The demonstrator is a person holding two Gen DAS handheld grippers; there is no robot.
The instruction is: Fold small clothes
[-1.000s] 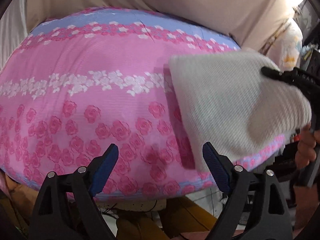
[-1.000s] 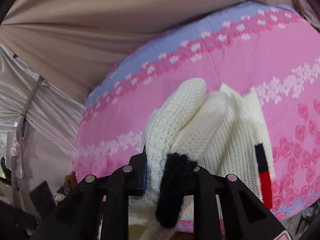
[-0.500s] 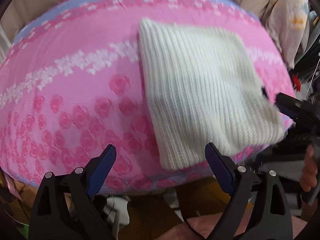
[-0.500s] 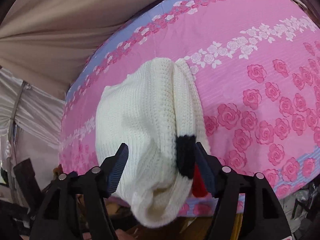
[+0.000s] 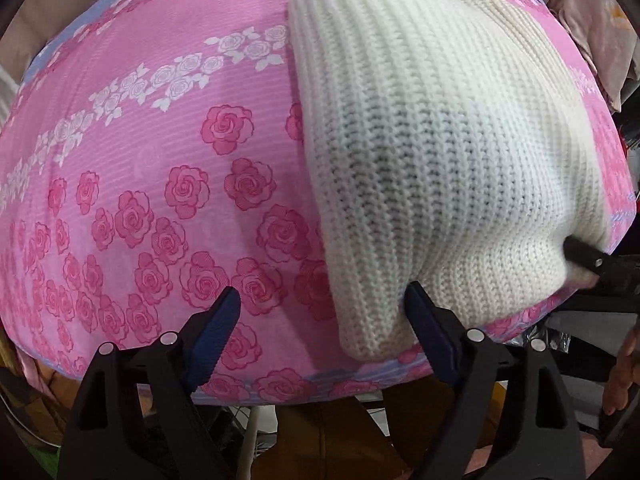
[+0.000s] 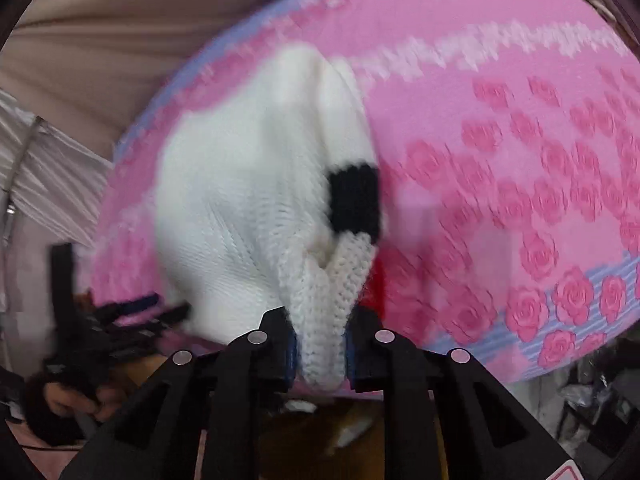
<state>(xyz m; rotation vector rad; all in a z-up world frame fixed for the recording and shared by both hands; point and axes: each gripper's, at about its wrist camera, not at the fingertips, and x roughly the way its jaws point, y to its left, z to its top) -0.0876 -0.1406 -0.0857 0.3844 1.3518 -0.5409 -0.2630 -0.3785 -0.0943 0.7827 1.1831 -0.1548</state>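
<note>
The right tool (image 6: 320, 354) is clamped on a fold of the white knitted sweater (image 6: 248, 200), a thick doubled ridge of knit pinched between its two blue-lined fingers (image 6: 290, 356) at the near edge of the garment. Just above that pinch the knit splits into a V, and beside it sits a black band (image 6: 354, 200) with a bit of red (image 6: 374, 292) showing below it, partly hidden by the fold. From there the sweater runs away from the tool across the surface, lying on a pink cloth (image 6: 500, 128) printed with roses, with a pale blue border along the edges; this view is blurred, so the finer detail is hard to read. The left tool (image 5: 320, 322) stands with its fingers apart, gripping nothing, low over the near edge of the pink cloth (image 5: 160, 160). Its right finger (image 5: 430, 340) sits just beside the sweater's near left corner; whether it touches the knit I cannot tell. In the left view the sweater (image 5: 440, 152) covers the right half of the surface as a broad ribbed sheet, bulging upward near its middle, and at its near right corner the tip of the right tool (image 5: 588, 266) bites into the knit. Beige fabric (image 6: 120, 40) hangs behind the surface.
</note>
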